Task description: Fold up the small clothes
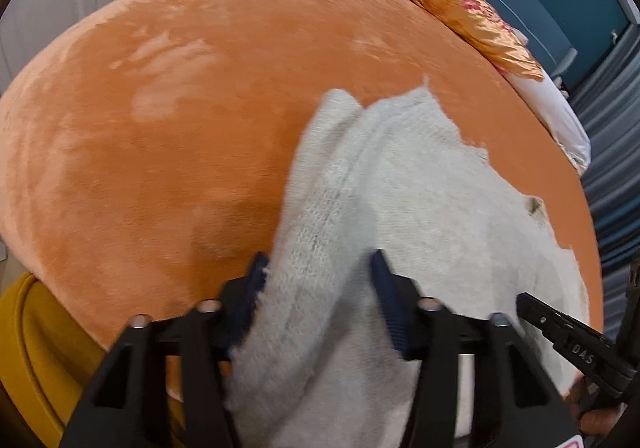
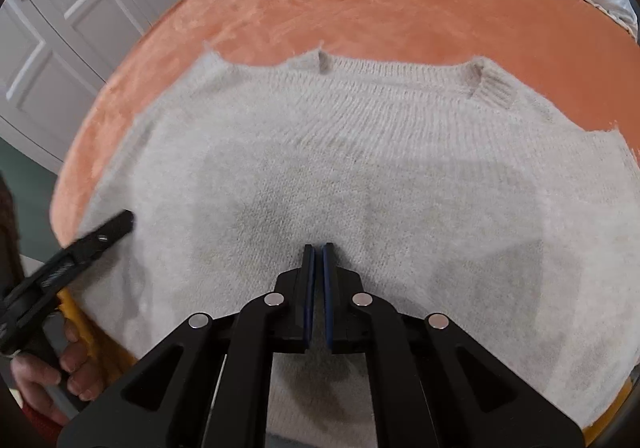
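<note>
Cream knit sweater (image 2: 360, 167) lay on the orange bedspread (image 1: 180, 107), one side edge doubled; our left gripper (image 1: 316, 272) straddled it half-spread, our right gripper (image 2: 318, 248) pressed together, empty. Most folds remained.

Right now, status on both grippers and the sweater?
Left gripper open, straddling sweater edge fold. Right gripper shut, over sweater's middle. Sweater flat on orange blanket. Nothing in the way.

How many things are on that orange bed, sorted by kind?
Sweaters: 1, grey-white knit
Pillows: 1, white with an orange floral cover
Hand-held grippers over the sweater: 2, left and right
Total: 4
</note>
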Demonstrator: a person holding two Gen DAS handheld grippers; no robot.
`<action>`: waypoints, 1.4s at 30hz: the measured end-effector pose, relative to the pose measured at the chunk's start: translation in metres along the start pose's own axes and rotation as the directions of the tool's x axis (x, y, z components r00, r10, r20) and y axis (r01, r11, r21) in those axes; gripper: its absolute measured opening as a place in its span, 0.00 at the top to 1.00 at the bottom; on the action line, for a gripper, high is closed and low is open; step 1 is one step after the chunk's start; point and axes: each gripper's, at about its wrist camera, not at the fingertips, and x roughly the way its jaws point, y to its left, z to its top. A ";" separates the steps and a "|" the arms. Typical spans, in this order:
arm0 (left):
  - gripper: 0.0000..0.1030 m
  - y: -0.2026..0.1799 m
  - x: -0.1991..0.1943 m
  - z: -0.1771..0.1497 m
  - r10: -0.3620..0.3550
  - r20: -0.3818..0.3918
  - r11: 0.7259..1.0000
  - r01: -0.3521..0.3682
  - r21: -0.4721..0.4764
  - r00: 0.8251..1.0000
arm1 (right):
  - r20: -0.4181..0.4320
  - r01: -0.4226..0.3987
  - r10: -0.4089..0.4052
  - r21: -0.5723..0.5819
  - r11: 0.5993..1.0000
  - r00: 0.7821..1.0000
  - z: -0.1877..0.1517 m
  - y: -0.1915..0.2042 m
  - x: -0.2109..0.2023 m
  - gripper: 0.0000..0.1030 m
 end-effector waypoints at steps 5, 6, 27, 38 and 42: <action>0.89 -0.011 -0.013 0.009 -0.064 0.000 0.998 0.064 -0.015 0.998 | 0.011 -0.036 0.035 0.077 0.996 0.999 -0.015 -0.030 -0.023 0.92; 0.89 -0.016 -0.020 0.011 -0.084 0.010 0.996 0.084 -0.014 0.996 | 0.013 -0.032 0.032 0.074 0.997 0.999 -0.017 -0.032 -0.027 0.90; 0.90 -0.329 -0.010 -0.081 -0.274 -0.174 0.813 0.324 0.484 0.946 | 0.129 -0.001 -0.044 0.330 0.944 0.991 -0.115 -0.178 -0.120 0.85; 0.44 -0.308 -0.035 -0.130 -0.275 -0.193 0.807 0.336 0.486 0.942 | 0.236 -0.148 0.044 0.440 0.886 0.971 -0.121 -0.218 -0.150 0.62; 0.38 -0.255 -0.054 -0.136 -0.161 -0.137 0.829 0.209 0.519 0.977 | 0.275 -0.289 0.178 0.444 0.848 0.945 -0.093 -0.222 -0.141 0.42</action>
